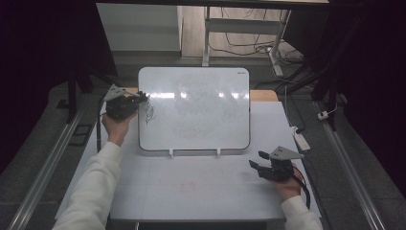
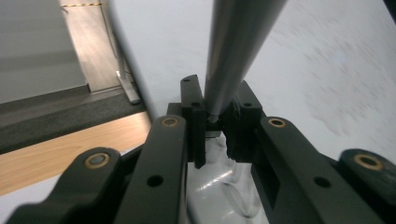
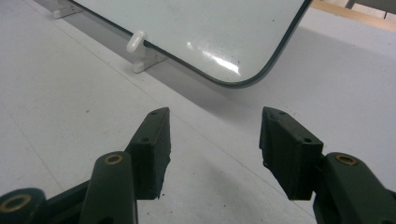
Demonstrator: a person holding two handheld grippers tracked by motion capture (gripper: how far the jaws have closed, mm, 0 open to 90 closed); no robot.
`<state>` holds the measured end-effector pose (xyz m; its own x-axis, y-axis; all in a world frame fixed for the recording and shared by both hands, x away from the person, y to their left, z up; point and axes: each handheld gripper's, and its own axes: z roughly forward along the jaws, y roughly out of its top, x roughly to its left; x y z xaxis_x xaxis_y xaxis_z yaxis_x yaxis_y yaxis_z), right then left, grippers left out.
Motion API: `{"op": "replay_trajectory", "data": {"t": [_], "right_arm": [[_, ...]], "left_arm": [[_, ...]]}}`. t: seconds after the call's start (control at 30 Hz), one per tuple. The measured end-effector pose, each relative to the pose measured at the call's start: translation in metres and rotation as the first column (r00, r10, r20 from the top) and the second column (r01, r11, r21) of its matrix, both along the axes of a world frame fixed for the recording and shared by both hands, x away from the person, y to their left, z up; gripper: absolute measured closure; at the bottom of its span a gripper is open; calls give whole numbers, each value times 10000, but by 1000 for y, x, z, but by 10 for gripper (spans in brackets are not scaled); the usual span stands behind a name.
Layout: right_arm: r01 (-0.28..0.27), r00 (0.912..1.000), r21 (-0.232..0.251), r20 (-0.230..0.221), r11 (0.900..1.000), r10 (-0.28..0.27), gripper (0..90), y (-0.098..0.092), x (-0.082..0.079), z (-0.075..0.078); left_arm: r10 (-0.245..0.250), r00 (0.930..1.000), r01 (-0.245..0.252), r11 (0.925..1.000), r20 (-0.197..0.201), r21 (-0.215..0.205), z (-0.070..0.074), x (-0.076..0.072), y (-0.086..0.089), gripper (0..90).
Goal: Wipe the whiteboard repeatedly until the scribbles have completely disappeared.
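dark marker (image 2: pixel 238 51) clamped in left gripper (image 2: pixel 215 123), long axis pointing away at whiteboard (image 1: pixel 201 110), right gripper (image 3: pixel 214 149) wide, empty

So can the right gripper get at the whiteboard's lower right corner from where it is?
Probably yes: the right gripper has open, empty jaws, and bare table lies between it and the whiteboard corner.

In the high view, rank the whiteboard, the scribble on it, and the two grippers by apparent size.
1. whiteboard, clearly largest.
2. left gripper and right gripper: look much alike, so no ranking between them.
3. scribble, smallest.
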<state>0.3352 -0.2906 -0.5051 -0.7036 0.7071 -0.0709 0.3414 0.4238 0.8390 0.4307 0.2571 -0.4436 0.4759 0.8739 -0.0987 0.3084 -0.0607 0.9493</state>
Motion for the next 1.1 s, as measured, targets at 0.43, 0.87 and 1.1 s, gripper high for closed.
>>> {"op": "replay_trajectory", "data": {"t": [0.43,0.87,1.1], "right_arm": [[-20,10000,-7,5,10000,20,434,0,0,0],[-69,10000,-79,-42,9999,69,434,1,0,-1],[-88,9999,-70,-58,9999,87,434,2,1,-2]], "left_arm": [[52,10000,-52,10000,-62,-35,1,-1,3,790],[-755,9971,755,9959,-26,503,-14,-14,-24,790],[-186,9998,186,9998,-28,-48,-11,-10,-3,790]]}}
